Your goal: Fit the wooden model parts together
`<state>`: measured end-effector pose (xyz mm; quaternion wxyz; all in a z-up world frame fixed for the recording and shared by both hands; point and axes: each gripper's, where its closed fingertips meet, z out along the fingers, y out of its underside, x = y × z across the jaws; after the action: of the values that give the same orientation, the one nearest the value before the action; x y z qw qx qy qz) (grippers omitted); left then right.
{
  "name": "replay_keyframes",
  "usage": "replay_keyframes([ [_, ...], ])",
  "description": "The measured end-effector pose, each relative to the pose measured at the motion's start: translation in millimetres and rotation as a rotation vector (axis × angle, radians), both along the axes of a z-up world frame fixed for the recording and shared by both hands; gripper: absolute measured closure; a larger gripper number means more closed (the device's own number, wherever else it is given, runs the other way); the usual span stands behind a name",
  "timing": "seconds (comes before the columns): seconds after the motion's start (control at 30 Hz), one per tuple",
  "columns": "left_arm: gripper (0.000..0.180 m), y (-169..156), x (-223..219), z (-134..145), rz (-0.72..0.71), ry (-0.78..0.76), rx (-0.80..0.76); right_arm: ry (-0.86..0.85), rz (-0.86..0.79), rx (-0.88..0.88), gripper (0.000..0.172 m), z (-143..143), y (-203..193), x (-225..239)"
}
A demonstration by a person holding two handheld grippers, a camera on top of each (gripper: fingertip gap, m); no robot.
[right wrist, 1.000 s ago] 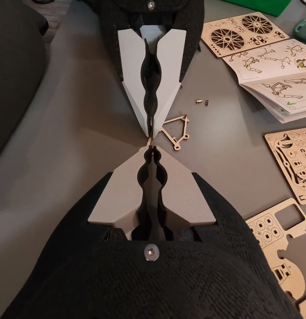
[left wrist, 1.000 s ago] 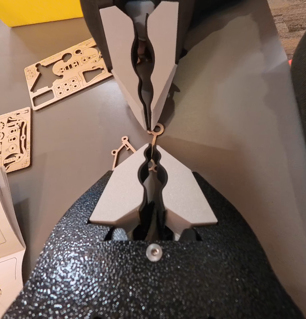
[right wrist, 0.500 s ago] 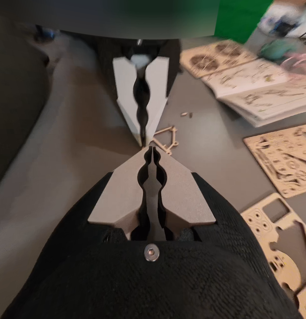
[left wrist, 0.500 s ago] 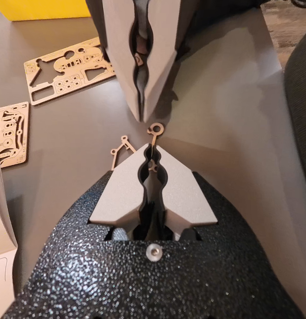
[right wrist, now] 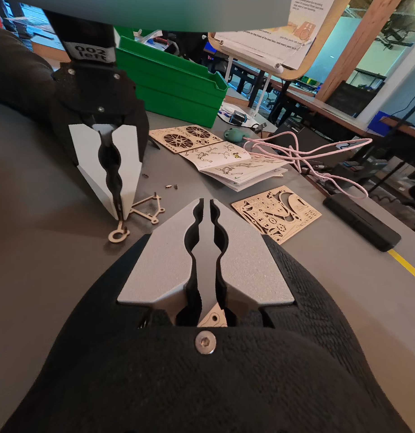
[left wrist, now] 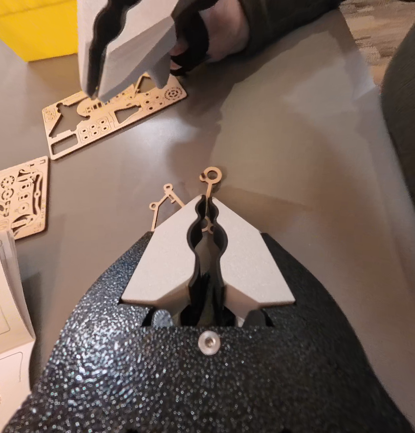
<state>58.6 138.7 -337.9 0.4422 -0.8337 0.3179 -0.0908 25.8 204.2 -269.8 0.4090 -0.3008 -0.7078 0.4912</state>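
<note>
My left gripper (left wrist: 207,199) is shut on the thin stem of a flat wooden part with a ring end (left wrist: 211,178), holding it low over the grey table (left wrist: 283,152). The right wrist view shows the same: the left gripper (right wrist: 119,216) pinches the stem, with the ring (right wrist: 117,235) at the table. A triangular wooden frame part (left wrist: 163,203) lies on the table beside the left fingers, also in the right wrist view (right wrist: 147,208). My right gripper (right wrist: 206,200) is slightly open with nothing between its tips. In the left wrist view it (left wrist: 96,93) hovers raised, far left of the ring part.
Laser-cut wooden sheets (left wrist: 112,117) (left wrist: 19,199) (right wrist: 276,213) (right wrist: 187,138) and an open booklet (right wrist: 232,164) lie on the table. Green bins (right wrist: 173,93), a pink cord (right wrist: 307,152) and a black case (right wrist: 361,220) are farther off. Small wooden bits (right wrist: 171,186) lie near the frame part.
My right gripper has drawn back from the ring end of the part, risen away and opened a little. My left gripper has kept its hold on the part.
</note>
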Motion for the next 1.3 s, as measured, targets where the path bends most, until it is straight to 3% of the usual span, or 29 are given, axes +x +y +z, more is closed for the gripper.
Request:
replay_keyframes([
  [0.47,0.18,-6.0,8.9,3.0,-0.105,0.085,0.1,0.002,0.003,0.025,0.169,-2.4,1.0,0.8],
  [0.87,0.179,-0.6,2.5,4.5,-0.036,0.098,0.119,0.024,0.005,0.072,0.169,-3.8,-0.5,-1.3],
  [0.97,0.165,1.3,-0.1,7.0,-0.004,0.086,0.127,0.031,-0.001,0.088,0.169,-4.3,1.5,-2.2],
  [1.13,0.156,-6.1,-6.8,53.0,0.034,-0.027,0.375,0.073,-0.022,0.125,0.169,-0.3,7.2,-1.8],
  [1.2,0.141,-14.8,-20.0,71.8,0.092,-0.073,0.508,0.089,-0.041,0.154,0.169,0.1,10.2,-2.8],
  [1.3,0.125,-27.5,-29.4,83.3,0.123,-0.165,0.546,0.096,-0.077,0.196,0.169,-1.5,14.7,-6.5],
])
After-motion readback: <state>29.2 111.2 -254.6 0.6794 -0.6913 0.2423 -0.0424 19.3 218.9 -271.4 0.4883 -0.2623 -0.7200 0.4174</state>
